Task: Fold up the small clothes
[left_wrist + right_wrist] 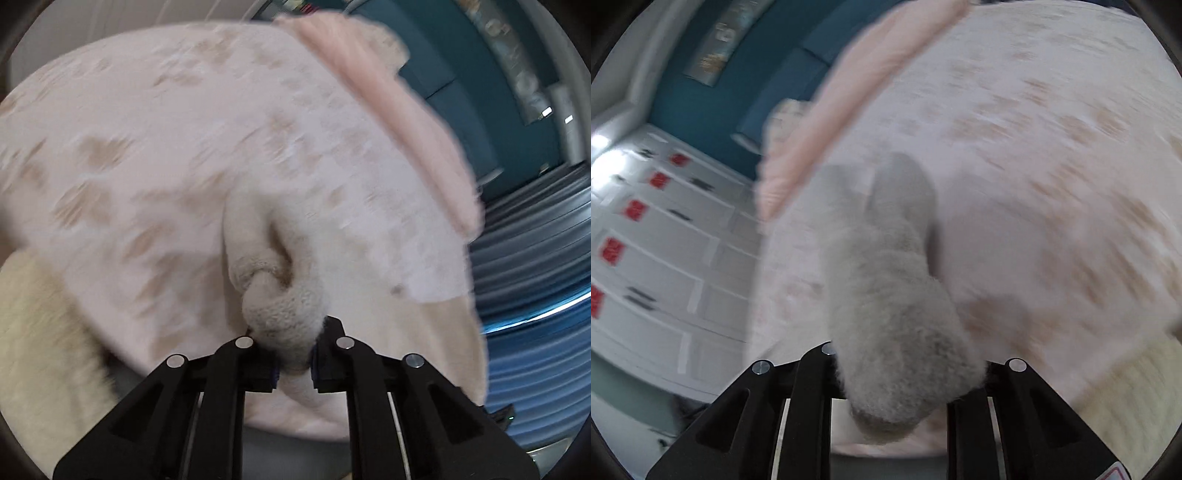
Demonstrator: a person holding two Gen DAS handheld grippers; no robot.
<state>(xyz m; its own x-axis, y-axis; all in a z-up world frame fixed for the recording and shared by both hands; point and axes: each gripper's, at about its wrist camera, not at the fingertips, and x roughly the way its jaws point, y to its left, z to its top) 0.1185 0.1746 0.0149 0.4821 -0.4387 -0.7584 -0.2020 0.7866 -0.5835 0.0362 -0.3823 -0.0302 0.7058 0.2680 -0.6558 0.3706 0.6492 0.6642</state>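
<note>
Jaws of both the left gripper [293,363] and right gripper [905,398] are clamped on bunched edges of the garment [184,147], which spreads ahead between them, equally near both.

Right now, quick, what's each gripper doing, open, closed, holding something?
Left gripper: closed on a bunched fold of the pale patterned garment.
Right gripper: closed on another bunched fold of the same garment.

Each hand-held gripper, left [293,363] and right [908,387], is clamped on cloth.
</note>
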